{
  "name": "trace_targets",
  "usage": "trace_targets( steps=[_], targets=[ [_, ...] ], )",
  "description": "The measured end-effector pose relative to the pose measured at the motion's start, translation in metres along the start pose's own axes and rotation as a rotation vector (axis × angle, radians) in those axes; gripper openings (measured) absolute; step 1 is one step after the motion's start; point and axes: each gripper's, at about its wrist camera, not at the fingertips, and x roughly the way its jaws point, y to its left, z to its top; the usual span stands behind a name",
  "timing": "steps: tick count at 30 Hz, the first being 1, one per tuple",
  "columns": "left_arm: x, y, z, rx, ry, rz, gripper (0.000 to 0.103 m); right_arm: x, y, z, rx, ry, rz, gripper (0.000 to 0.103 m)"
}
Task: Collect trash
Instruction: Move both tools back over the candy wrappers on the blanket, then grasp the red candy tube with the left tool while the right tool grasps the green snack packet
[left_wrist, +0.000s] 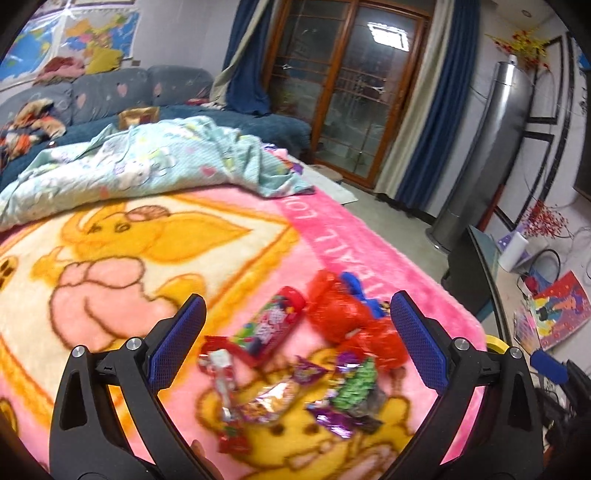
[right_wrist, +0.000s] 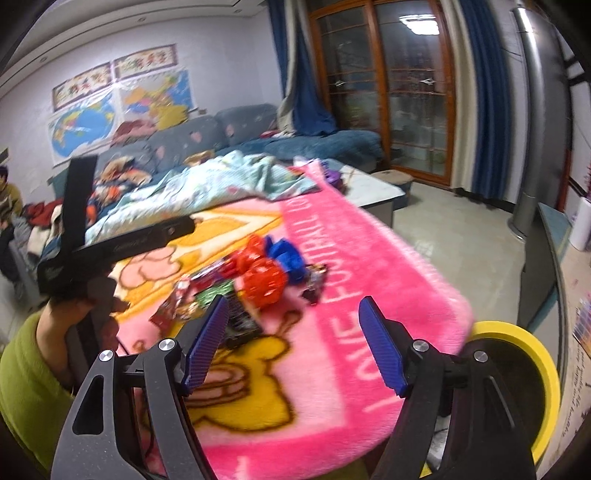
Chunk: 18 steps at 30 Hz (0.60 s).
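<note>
While the litter still lies untouched in a loose heap on the pink plush cartoon-print blanket (left_wrist: 354, 236), the step in hand looks like the approach, with nothing yet gripped. The heap sits near the blanket's right-hand edge: one red printed candy tube (left_wrist: 271, 321), one crumpled red plastic bag (left_wrist: 340, 314), one bright blue plastic piece (left_wrist: 360, 291) just behind the bag, and a scatter of foil wrappers (left_wrist: 332, 398) in purple, green and silver. Blur keeps me from an exact wrapper count; I judge about five or six.

From its own camera, the left gripper (left_wrist: 295, 339) hovers above the heap with its jaws wide apart, the tube and bag framed between its blue pads but not touched. The right gripper (right_wrist: 295, 347) hangs nearer the blanket's edge, jaws apart and empty, with the wrappers beyond its left pad.

One round yellow-rimmed bin (right_wrist: 517, 354) stands just beside the blanket's corner, below the right gripper, and is probably where the trash should go. One rumpled pale blue quilt (left_wrist: 155, 162) lies further back on the blanket.

Next, I judge, a gripper must sink onto a single piece, likely the tube or the bag, and close on it firmly; the thin wrappers would need a low, flat pinch against the soft pile.
</note>
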Motion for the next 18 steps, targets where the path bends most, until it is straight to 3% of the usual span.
trace_targets(
  steps=[5, 12, 18],
  targets=[
    [0.011, 0.02, 0.0, -0.016, 0.038, 0.013, 0.091, 0.029, 0.021, -0.002, -0.043, 0.073, 0.055, 0.071],
    [0.037, 0.039, -0.006, -0.03, 0.134, -0.014, 0.07, 0.071, 0.037, -0.008, -0.093, 0.154, 0.099, 0.071],
    [0.064, 0.032, -0.009, 0.024, 0.222, -0.047, 0.061, 0.095, 0.043, -0.009, -0.11, 0.176, 0.117, 0.069]
  ],
)
